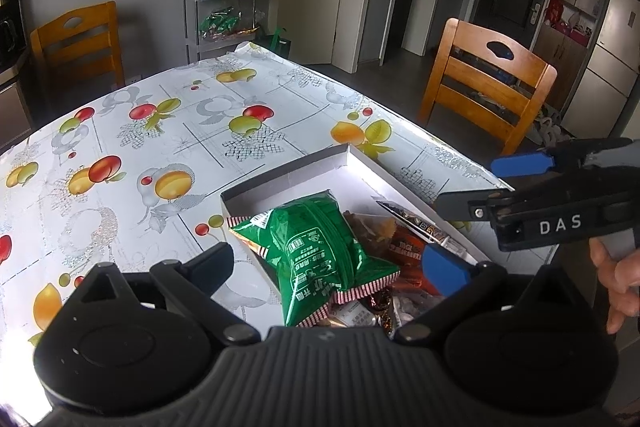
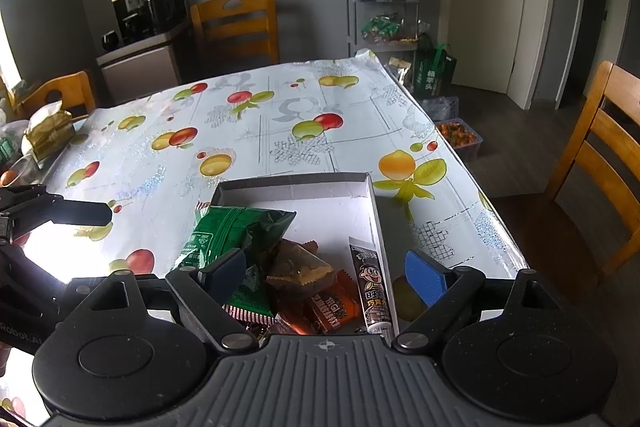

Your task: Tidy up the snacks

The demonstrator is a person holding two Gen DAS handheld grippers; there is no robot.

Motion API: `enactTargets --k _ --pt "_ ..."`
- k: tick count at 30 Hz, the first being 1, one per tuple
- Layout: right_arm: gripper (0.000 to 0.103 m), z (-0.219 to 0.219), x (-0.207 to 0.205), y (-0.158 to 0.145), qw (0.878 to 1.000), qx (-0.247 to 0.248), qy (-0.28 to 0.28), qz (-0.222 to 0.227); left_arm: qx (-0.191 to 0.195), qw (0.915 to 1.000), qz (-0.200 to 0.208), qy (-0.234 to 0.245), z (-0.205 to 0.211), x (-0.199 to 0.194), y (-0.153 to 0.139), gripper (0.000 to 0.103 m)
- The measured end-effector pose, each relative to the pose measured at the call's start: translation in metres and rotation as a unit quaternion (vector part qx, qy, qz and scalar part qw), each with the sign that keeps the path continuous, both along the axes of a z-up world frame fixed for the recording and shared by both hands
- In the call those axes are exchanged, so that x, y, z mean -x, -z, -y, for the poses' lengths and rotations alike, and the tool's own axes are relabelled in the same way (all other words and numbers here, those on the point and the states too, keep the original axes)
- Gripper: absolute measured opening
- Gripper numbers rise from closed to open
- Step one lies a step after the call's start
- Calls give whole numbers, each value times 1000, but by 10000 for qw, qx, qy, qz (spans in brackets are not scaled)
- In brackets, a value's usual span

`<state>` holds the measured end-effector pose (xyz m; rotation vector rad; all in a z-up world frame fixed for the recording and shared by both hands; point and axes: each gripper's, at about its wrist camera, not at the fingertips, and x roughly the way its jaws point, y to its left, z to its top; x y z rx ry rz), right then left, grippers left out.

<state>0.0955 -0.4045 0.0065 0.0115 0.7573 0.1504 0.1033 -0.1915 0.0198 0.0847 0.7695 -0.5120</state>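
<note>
Item: shallow white cardboard box [image 2: 372, 211], open-topped, on a fruit-print tablecloth [image 2: 256, 131], set towards the table's near right corner. All places below are given relative to this box.

Contents, near end: green snack bag [image 2: 224, 231] lying over the left wall; clear pouch of brown pieces [image 2: 300, 267] at centre; orange wrapped bars [image 2: 332, 307] nearer; dark stick packet with a cartoon face [image 2: 370, 287] along the right wall. Far end of the box is bare.

Tools: left gripper [image 1: 332, 263] spread wide and empty, straddling the green bag. Right gripper [image 2: 324, 273] likewise released, holding nothing, poised above the pile.

Step in hand, judged: choosing one packet to lift. Advice: take the top-lying green bag by its crimped edge, not its puffed middle, and close only one tool on it.

Edges and room: the table edge runs just beside the right wall; a wooden chair [image 1: 488, 87] stands beyond it. Wide bare cloth lies left and beyond; best set-down space.
</note>
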Motion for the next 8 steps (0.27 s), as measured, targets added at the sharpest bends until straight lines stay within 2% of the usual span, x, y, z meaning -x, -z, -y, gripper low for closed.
enactTargets --k 8 --pt "87 -1 -2 3 10000 -17 -18 -17 43 9999 70 85 2 3 1 102"
